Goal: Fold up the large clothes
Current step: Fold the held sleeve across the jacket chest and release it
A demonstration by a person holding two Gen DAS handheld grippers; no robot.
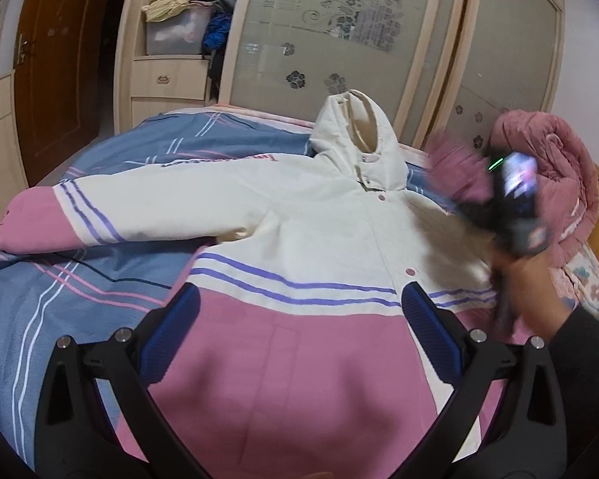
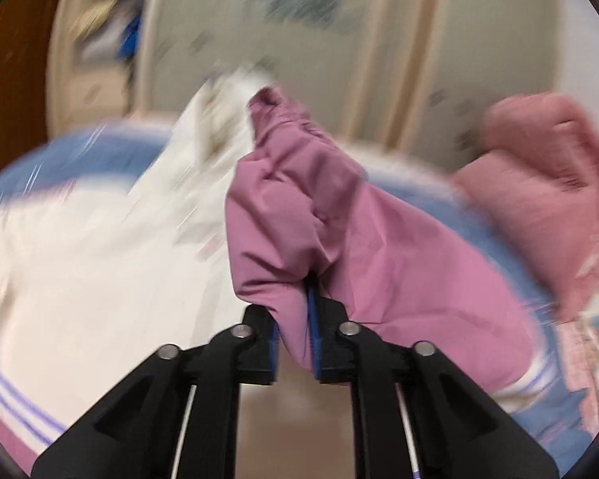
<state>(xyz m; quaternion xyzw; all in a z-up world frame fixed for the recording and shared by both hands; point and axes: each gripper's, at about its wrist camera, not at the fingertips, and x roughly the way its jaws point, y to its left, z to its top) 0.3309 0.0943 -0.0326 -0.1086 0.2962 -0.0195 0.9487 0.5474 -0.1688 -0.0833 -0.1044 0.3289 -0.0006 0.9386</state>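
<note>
Right wrist view is showing the right gripper point(image 2: 295, 339) pinching the pink end of the jacket's sleeve point(image 2: 315, 215), with a fold of cloth lying between its nearly closed blue pads; whether they are pressing firmly cannot be told through the blur. Left wrist view is showing the left gripper point(image 1: 299, 331) hovering with its jaws spread wide and empty over the pink lower half of the jacket point(image 1: 299, 219), which is lying face up on the striped bedspread point(image 1: 60, 287), hood point(image 1: 359, 139) toward the wardrobe point(image 1: 339, 40). The other sleeve point(image 1: 112, 215) is lying stretched out flat. To fold this sleeve well, the person is probably needing to carry the cuff across the chest, keep the fabric taut, and lay it flat before letting go.
</note>
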